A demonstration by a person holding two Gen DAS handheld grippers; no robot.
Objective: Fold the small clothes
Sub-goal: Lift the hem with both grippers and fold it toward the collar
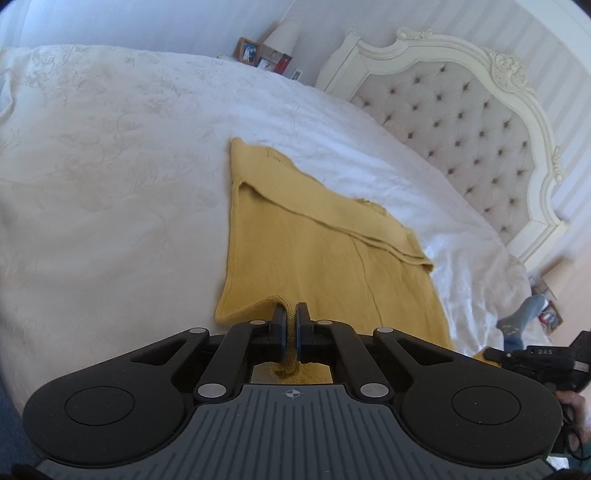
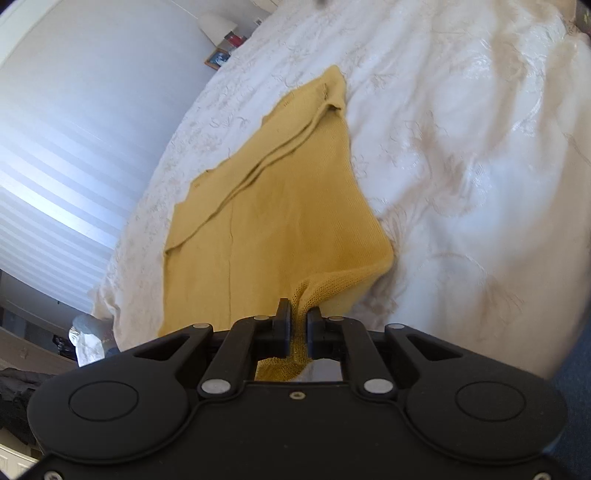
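A yellow knit garment (image 1: 303,236) lies spread on the white bedspread (image 1: 110,166), with one side folded over along its length. My left gripper (image 1: 291,314) is shut on the garment's near hem at one corner. In the right wrist view the same yellow garment (image 2: 266,206) stretches away from me, and my right gripper (image 2: 297,317) is shut on its near hem at the other corner, lifting the edge slightly. The right gripper's body also shows in the left wrist view (image 1: 535,360) at the lower right.
A tufted cream headboard (image 1: 461,110) stands at the bed's right end. A bedside lamp (image 1: 282,35) and picture frames (image 1: 248,51) sit beyond the far edge. The bedspread (image 2: 461,147) is rumpled on the right. A striped wall (image 2: 55,166) lies to the left.
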